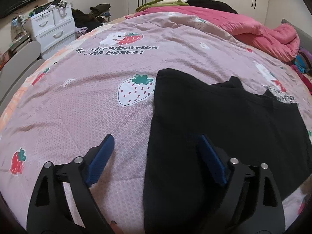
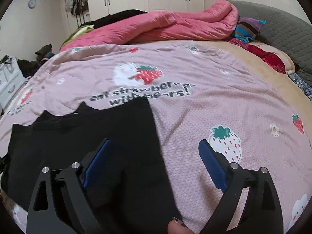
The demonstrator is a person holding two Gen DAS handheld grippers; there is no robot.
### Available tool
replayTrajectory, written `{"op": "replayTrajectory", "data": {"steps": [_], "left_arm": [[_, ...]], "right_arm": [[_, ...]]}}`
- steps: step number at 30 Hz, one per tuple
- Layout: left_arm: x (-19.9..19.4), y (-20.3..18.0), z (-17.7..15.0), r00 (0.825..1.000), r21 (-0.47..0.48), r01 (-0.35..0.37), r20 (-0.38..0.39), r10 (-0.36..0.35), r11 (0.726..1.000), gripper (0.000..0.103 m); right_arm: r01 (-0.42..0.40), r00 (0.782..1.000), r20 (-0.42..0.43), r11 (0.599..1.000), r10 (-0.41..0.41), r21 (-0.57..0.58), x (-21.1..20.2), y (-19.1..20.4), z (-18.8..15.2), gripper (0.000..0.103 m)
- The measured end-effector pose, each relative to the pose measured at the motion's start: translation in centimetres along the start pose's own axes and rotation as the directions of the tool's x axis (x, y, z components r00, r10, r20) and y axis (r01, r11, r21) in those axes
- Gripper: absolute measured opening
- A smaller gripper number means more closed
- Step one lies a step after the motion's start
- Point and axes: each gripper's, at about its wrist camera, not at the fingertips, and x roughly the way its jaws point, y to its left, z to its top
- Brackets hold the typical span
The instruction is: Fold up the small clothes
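Left tool [image 1: 155, 143] is held wide open above the bed, nothing gripped; its right blue pad [image 1: 211, 160] is seen over the black garment [image 1: 224, 120], its left pad over the bedsheet [image 1: 78, 113]. Whether the pad touches the cloth cannot be told. Right tool [image 2: 155, 147] is also spread wide and empty, left pad over the garment [image 2: 87, 132], right pad over the sheet [image 2: 214, 101].

The garment is laid flat on the bed between the two tools: soft black knit, with straight folded side edges and small peaks along the far edge. The sheet is pink with a fine honeycomb weave, printed with strawberries and white bears. The printed text is partly creased; "strawberries with bears!" is read. A pink quilt [image 2: 165, 25] is bunched at the far side. Pads are ribbed blue, tool arms black with silver pins.
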Motion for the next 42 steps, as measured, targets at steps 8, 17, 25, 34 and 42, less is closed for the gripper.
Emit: {"op": "replayTrajectory", "data": {"steps": [8, 17, 25, 34, 42], "left_arm": [[-1.4, 1.4, 0.4, 0.999, -0.043, -0.036, 0.029, 0.037, 0.998, 0.094], [-1.7, 3.3, 0.8, 0.997, -0.077, -0.07, 0.029, 0.072, 0.995, 0.094], [-2.1, 5.3, 1.1, 0.996, -0.125, -0.083, 0.032, 0.088, 0.989, 0.094], [-2.2, 7.3, 1.5, 0.995, -0.176, -0.086, 0.031, 0.093, 0.981, 0.094], [-1.9, 7.6, 2.3, 0.995, -0.187, -0.083, 0.037, 0.091, 0.979, 0.094]], "right_arm": [[-0.16, 0.986, 0.025, 0.983, 0.162, -0.091, -3.0, 4.6, -0.2, 0.096], [-0.259, 0.962, 0.028, 0.94, 0.272, -0.222, -5.4, 11.1, -1.0, 0.098], [-0.305, 0.943, 0.019, 0.885, 0.332, -0.353, -7.0, 16.1, -2.7, 0.098], [-0.334, 0.931, -0.03, 0.813, 0.365, -0.477, -7.4, 21.4, -5.6, 0.098], [-0.337, 0.928, -0.071, 0.741, 0.366, -0.582, -7.1, 25.3, -8.8, 0.098]]}}
